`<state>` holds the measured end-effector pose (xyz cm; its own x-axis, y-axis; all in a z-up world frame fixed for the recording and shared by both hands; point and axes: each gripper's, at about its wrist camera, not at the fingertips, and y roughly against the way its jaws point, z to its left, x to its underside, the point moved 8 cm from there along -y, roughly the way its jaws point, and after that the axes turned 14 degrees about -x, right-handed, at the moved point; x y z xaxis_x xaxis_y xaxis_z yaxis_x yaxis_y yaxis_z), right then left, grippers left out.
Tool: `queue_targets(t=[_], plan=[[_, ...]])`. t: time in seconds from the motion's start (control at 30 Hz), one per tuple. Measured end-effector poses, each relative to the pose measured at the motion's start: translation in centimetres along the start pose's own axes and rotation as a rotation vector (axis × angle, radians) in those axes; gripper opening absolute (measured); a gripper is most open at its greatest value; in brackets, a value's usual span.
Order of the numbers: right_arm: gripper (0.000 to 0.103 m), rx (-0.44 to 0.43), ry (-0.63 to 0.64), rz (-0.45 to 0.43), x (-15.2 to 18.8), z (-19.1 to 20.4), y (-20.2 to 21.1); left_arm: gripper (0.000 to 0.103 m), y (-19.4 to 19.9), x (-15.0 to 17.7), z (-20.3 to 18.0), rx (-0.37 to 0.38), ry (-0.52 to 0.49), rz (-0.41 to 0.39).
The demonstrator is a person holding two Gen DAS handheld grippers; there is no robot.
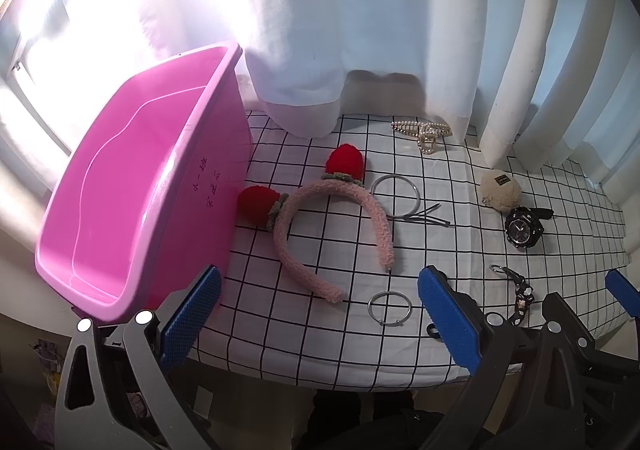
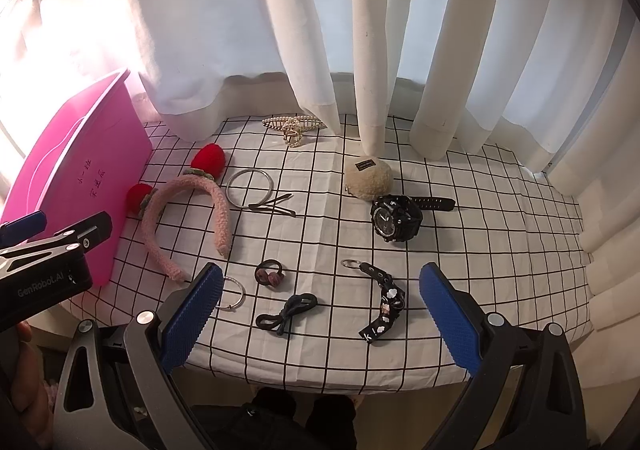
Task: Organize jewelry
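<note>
A pink tub (image 1: 132, 186) stands at the table's left; it also shows in the right wrist view (image 2: 76, 186). On the grid cloth lie a pink headband with red strawberries (image 1: 320, 210) (image 2: 188, 210), a large silver bangle (image 1: 396, 196) (image 2: 250, 186), a small silver bangle (image 1: 389, 308) (image 2: 236, 296), black hairpins (image 2: 274, 206), a pearl claw clip (image 1: 422, 130) (image 2: 294, 126), a black watch (image 1: 524, 228) (image 2: 396, 218), a black keychain strap (image 2: 380, 304), a black bow tie (image 2: 286, 314) and a pink hair tie (image 2: 269, 272). My left gripper (image 1: 320, 314) and right gripper (image 2: 320, 314) are open and empty at the front edge.
A cream plush pouch (image 1: 500, 190) (image 2: 370, 178) lies near the watch. White curtains (image 2: 360, 30) hang behind the table and rest on its far edge. The other gripper's body (image 2: 48, 262) shows at the left of the right wrist view.
</note>
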<state>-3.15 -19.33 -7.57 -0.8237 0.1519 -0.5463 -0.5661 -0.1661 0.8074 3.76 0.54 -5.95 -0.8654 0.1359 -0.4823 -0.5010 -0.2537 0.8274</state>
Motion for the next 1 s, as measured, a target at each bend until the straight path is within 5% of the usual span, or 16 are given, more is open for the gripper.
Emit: queue_targets(t=[1.0], plan=[[0.094,-0.014,-0.008,-0.007,0.0,0.14,0.18,0.097,0.3,0.31,0.23,-0.009,0.003,-0.01]])
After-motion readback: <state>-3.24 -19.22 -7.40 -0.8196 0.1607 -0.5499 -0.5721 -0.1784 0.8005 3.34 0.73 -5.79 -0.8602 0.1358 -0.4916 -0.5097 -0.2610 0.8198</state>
